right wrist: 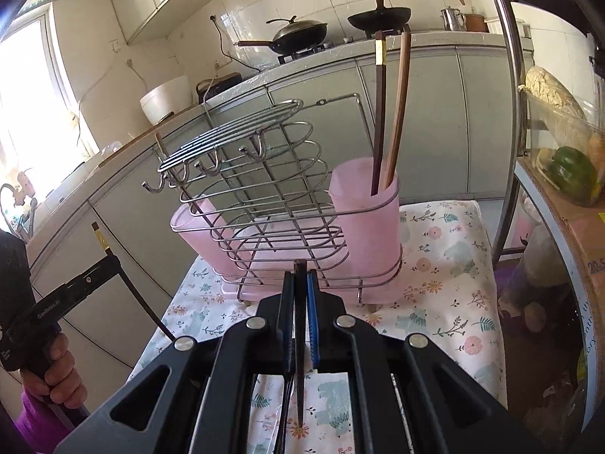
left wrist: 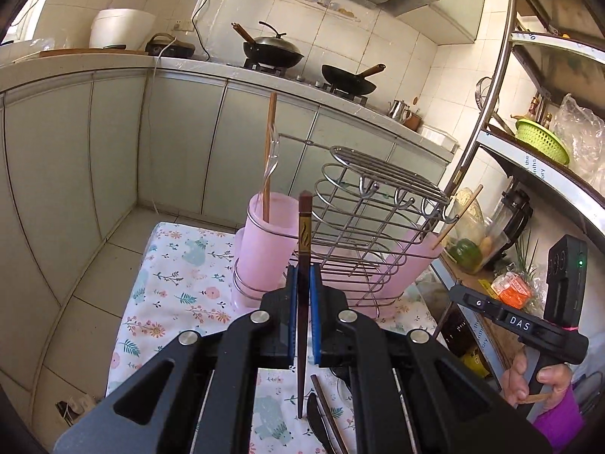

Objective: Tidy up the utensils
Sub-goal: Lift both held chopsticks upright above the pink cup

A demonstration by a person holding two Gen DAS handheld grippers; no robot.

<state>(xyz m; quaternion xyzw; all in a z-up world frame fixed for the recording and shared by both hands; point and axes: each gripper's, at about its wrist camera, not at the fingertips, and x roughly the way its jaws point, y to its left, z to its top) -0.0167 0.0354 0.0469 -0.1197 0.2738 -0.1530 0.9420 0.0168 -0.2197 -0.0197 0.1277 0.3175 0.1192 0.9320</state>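
Left wrist view: dark chopstick [left wrist: 304, 265] upright, pinched between closed left gripper [left wrist: 303, 276] jaws

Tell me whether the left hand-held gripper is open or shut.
Shut. The left hand-held gripper has its blue pads pressed on a dark chopstick, which stands up between them.

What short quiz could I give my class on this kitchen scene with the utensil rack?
1. True or false: the left gripper is empty.
2. The rack's cups are: A blue, B pink, C green.
3. In the right wrist view, how many chopsticks stand in the right-hand cup?
Key: 1 false, it grips a chopstick; 2 B; 3 two.
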